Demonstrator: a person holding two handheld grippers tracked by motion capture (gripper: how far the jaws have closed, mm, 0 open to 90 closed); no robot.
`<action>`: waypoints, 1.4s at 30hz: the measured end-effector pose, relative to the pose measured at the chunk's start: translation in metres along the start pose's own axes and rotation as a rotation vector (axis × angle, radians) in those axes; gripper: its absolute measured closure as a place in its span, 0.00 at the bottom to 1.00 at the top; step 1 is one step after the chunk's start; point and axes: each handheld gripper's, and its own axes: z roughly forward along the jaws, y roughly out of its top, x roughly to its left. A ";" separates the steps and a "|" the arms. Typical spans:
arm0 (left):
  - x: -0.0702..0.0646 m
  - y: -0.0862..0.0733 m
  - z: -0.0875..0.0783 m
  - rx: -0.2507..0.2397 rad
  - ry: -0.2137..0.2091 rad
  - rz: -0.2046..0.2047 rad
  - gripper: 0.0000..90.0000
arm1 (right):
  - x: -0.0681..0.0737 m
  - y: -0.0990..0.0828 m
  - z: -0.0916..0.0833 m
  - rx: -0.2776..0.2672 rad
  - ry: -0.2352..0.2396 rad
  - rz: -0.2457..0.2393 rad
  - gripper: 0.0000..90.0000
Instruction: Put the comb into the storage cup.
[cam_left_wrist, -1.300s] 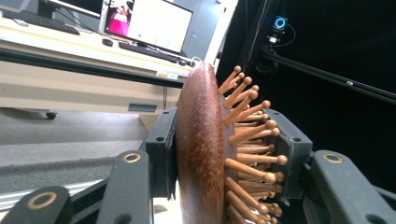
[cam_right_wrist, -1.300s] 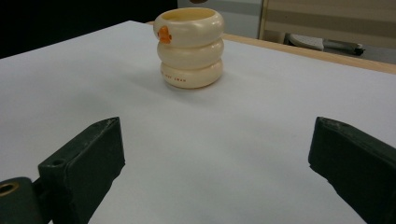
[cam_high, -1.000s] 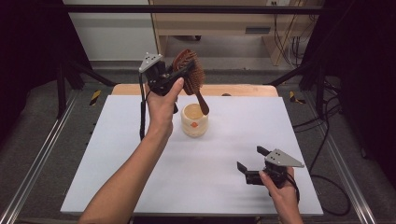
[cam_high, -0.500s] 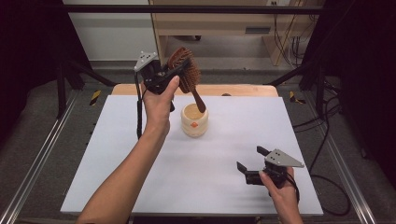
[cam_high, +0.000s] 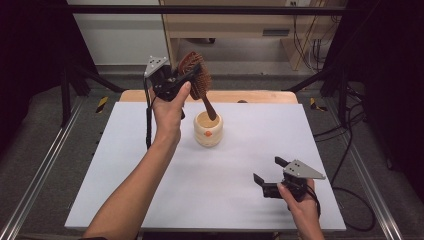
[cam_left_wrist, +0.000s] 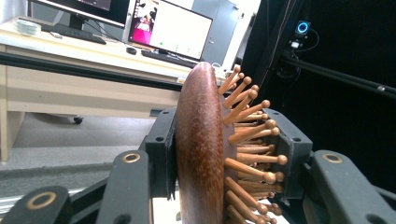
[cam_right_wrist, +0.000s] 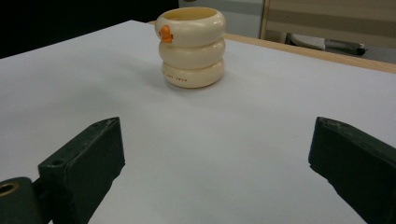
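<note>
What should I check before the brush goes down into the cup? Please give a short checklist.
1. Grip on the brush: ok. The left gripper is clamped on its head, one pad on the smooth back, one on the bristles.
2. Handle aimed at the cup: ok. In the high view the handle tip points down at the cup mouth.
3. Handle tip already inside the cup: cannot tell.
4. Cup upright: ok. It stands on the white table.
5. Cup empty inside: cannot tell; the bottom is hidden.
6. Right gripper out of the way: ok. It is open, low near the table edge, far from the cup.
</note>
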 end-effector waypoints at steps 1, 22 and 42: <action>0.001 -0.001 0.001 0.002 0.001 0.001 0.57 | 0.000 0.000 0.000 0.000 0.000 0.000 0.04; 0.004 -0.020 0.012 0.038 0.021 0.036 0.57 | 0.000 0.000 0.000 0.000 0.004 -0.001 0.04; 0.006 -0.031 0.015 0.062 0.031 0.059 0.57 | 0.000 0.000 0.001 0.002 0.006 -0.001 0.04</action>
